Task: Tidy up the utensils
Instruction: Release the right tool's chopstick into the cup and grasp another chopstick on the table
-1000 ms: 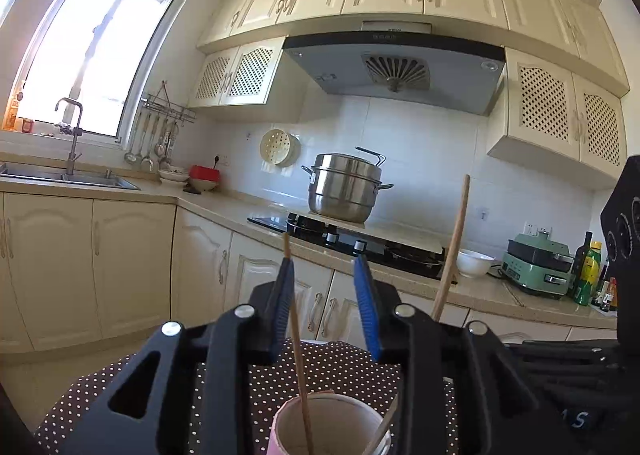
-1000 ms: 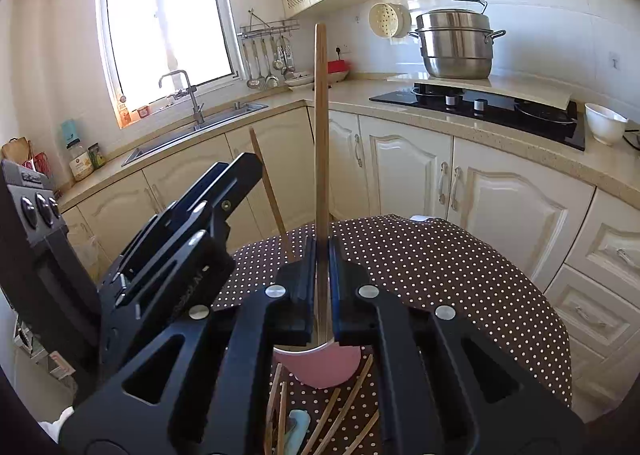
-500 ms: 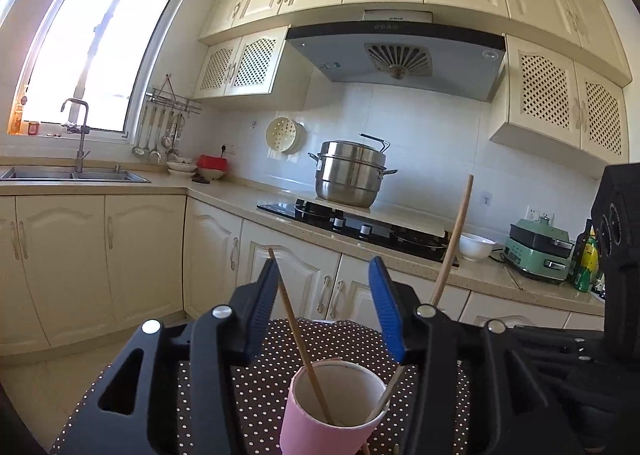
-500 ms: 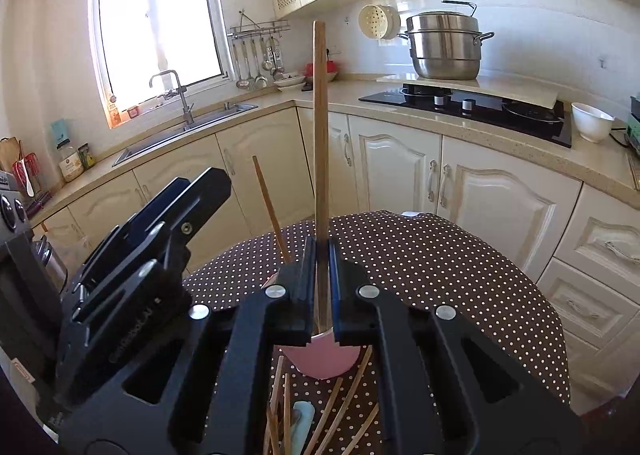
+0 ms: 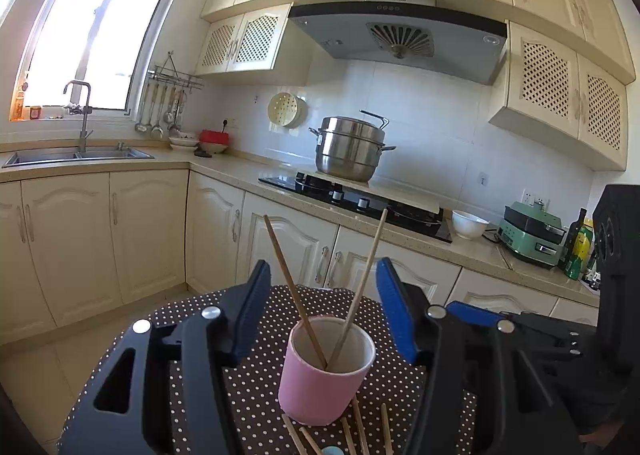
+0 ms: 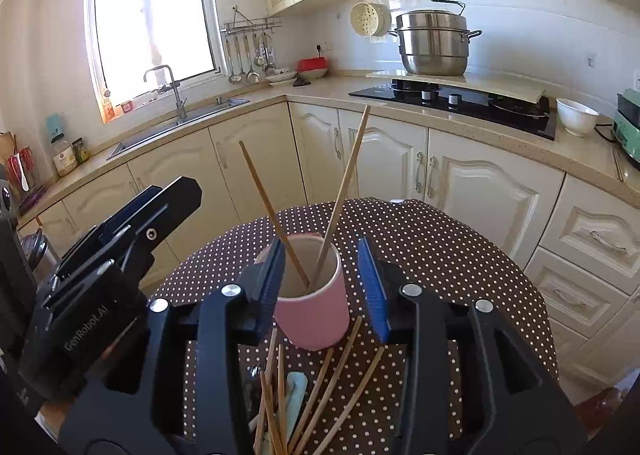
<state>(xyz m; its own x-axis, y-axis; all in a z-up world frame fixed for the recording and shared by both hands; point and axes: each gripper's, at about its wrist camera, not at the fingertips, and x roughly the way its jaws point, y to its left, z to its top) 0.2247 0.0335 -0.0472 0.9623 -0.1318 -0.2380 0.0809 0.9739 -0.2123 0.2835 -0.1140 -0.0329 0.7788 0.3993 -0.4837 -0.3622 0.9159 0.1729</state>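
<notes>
While I look along my left gripper (image 5: 320,315), its blue jaws stand wide open and hold nothing, with the pink cup (image 5: 326,371) sitting in the gap between them but not touching them. My right gripper (image 6: 326,287) is wide open too and holds nothing; its left blue pad looks very close to the cup's side, and I cannot tell if it touches. The cup stands up straight on the bench (image 6: 440,247), which has a brown cloth with white dots. Two wooden chopsticks (image 6: 344,191) stand in the cup. They lean away from each other like a letter V, and their bottom ends meet inside the cup. More chopsticks (image 6: 320,387) lie flat in a loose pile on the cloth, just in front of the cup on my side, next to a pale blue thing (image 6: 296,391) that I cannot make out. Behind the bench there are cream cupboards (image 5: 68,239), a sink (image 5: 76,155) under a bright window (image 5: 92,27), and a big shiny steel pot (image 5: 350,149) on the black stove (image 5: 360,201). A white bowl (image 5: 468,223) sits on the counter beside the stove.
</notes>
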